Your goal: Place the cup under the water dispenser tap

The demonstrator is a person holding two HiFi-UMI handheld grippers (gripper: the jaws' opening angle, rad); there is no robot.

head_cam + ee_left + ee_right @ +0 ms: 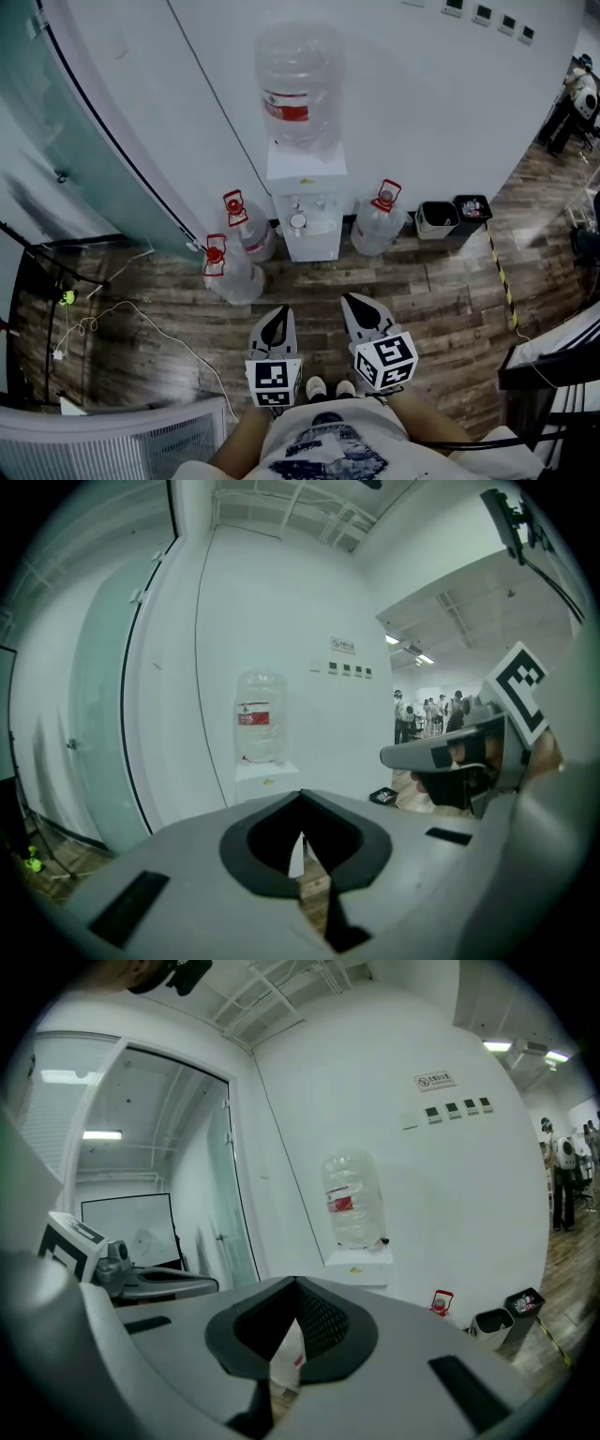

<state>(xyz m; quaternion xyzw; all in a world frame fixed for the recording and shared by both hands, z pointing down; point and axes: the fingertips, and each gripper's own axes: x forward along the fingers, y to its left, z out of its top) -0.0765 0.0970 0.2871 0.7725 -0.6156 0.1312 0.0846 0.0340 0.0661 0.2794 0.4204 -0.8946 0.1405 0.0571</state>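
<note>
A white T-shirt with a dark blue print (323, 450) fills the bottom of the head view, with the toes of two pale shoes (329, 386) just past it on the brown wood-plank floor (141, 319). Both grey plastic tools are held out side by side above the shoes, each with its marker cube nearest the body. The left claw (277, 311) is clenched with its tips meeting, and in its own view (301, 794) only a pale sliver of background shows through the dark oval between the pads. The right claw (358, 302) is likewise clenched and holds nothing (295, 1281).

Well ahead, against the white curved wall (422, 94), stands the white water dispenser (305, 178), topped by a large clear bottle with a red label (300, 84). A small round white cup (298, 221) seems to sit in its front recess, under the taps, well apart from both claws. Three clear floor bottles with red handles (234, 272) flank the dispenser, and a pale bin (436, 218) and a black bin (472, 214) stand at its right.
</note>
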